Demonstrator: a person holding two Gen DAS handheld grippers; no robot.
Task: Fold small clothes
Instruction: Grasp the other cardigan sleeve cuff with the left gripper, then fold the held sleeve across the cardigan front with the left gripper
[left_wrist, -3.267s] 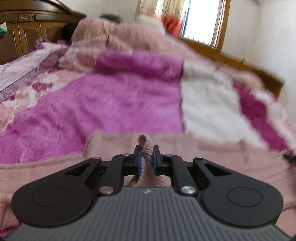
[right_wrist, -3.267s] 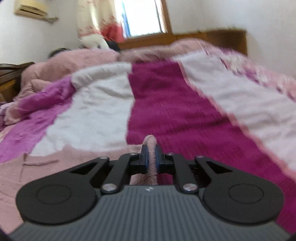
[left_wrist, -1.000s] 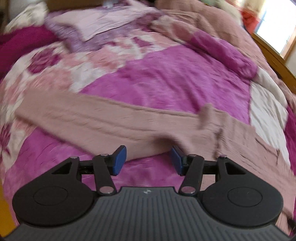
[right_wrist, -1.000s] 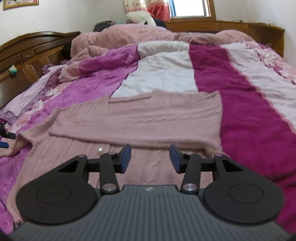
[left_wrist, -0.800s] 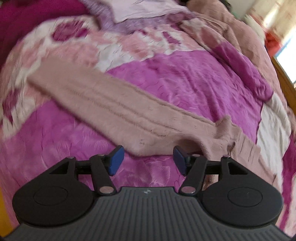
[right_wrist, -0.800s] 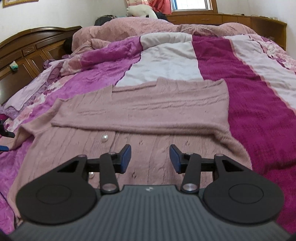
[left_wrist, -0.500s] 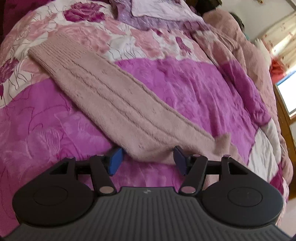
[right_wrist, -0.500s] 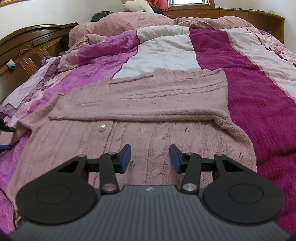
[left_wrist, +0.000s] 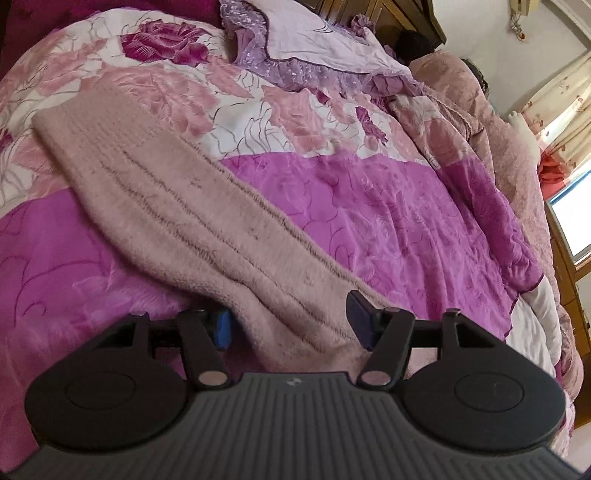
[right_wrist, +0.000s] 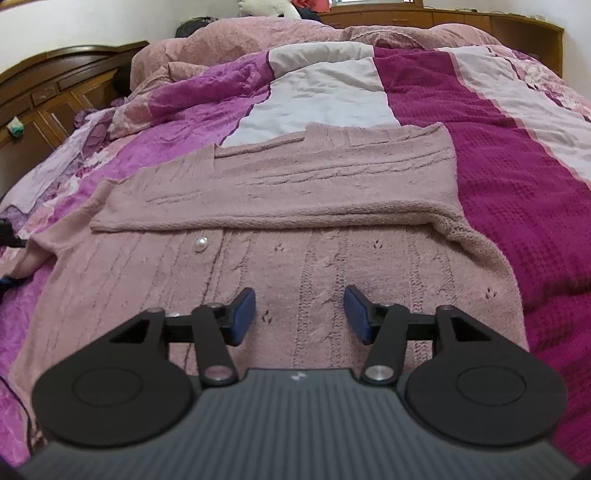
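One pink cable-knit cardigan (right_wrist: 295, 229) lies spread on the bed, far half already folded toward us, a pearl button (right_wrist: 200, 243) showing just below that fold, and one long sleeve (left_wrist: 177, 206) still trailing out to the far left over the floral quilt (left_wrist: 280, 110). Left gripper (left_wrist: 290, 321) straddles the near end of that sleeve, jaws parted, knit between them but not pinched, the left pad half buried under the edge. Right gripper (right_wrist: 300, 315) hovers over the near body panel, its jaws having just been widening, nothing clamped. Risks now: the left could bite only fuzzy top ply, or snag the magenta cover (left_wrist: 388, 221) beneath, and drag the bedding along. Pull the sleeve across unpinned and the fold could slide open; that soft, stretchy sleeve may well twist or sag.
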